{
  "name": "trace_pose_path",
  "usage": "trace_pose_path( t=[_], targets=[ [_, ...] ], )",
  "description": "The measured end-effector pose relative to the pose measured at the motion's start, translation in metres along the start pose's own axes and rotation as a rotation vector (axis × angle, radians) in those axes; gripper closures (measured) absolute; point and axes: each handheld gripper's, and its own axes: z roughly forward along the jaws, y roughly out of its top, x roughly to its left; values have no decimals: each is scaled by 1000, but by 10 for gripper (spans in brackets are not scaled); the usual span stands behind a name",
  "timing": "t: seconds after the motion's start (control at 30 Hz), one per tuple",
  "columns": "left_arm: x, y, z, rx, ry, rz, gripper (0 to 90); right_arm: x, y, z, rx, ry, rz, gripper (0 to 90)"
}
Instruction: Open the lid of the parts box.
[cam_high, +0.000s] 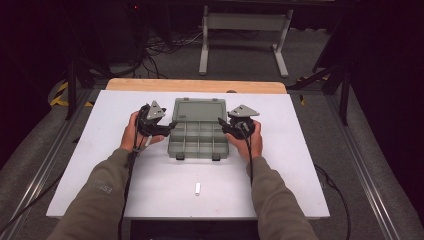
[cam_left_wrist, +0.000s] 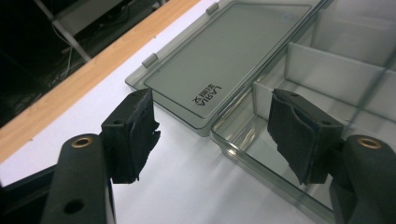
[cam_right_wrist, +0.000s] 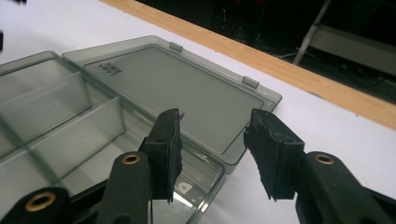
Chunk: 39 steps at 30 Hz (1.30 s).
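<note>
A grey see-through compartment box lies open in the middle of the white table, its lid folded flat toward the far edge. Its dividers show no contents. My left gripper hovers at the box's left side. Its jaws are open and straddle the near corner of the tray rim without touching it. My right gripper is at the box's right side. It is open above the tray's corner and the lid's edge, with nothing gripped.
A small white cylinder lies on the table nearer the front edge. A wooden strip borders the far edge. Beyond it a white stand frame and cables sit on the floor.
</note>
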Motion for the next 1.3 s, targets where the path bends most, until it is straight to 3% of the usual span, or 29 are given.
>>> trace_pose_path(
  t=[0.1, 0.17, 0.4, 0.77, 0.83, 1.03, 1.17, 1.3],
  targets=[
    [-1, 2, -10, -24, -5, -1, 320, 3, 2, -5, -14, 12, -15, 534],
    [-3, 4, -16, -38, -10, 15, 311, 6, 6, -13, -45, 43, -20, 518],
    [-17, 5, -32, -72, -29, 60, 283, 14, 9, -30, -76, 63, -72, 496],
    [-35, -16, -67, -124, -49, 81, 253, 27, 2, -68, -145, 111, -77, 408],
    [-40, -21, -72, -138, -57, 75, 250, 30, -2, -72, -147, 113, -81, 400],
    [-66, -37, -90, -176, -59, 122, 234, 42, -18, -80, -130, 135, -97, 374],
    [-74, -43, -93, -179, -73, 132, 226, 48, -27, -82, -116, 158, -102, 368],
    [-83, -51, -95, -166, -85, 141, 221, 61, -38, -83, -85, 188, -146, 349]
  ],
)
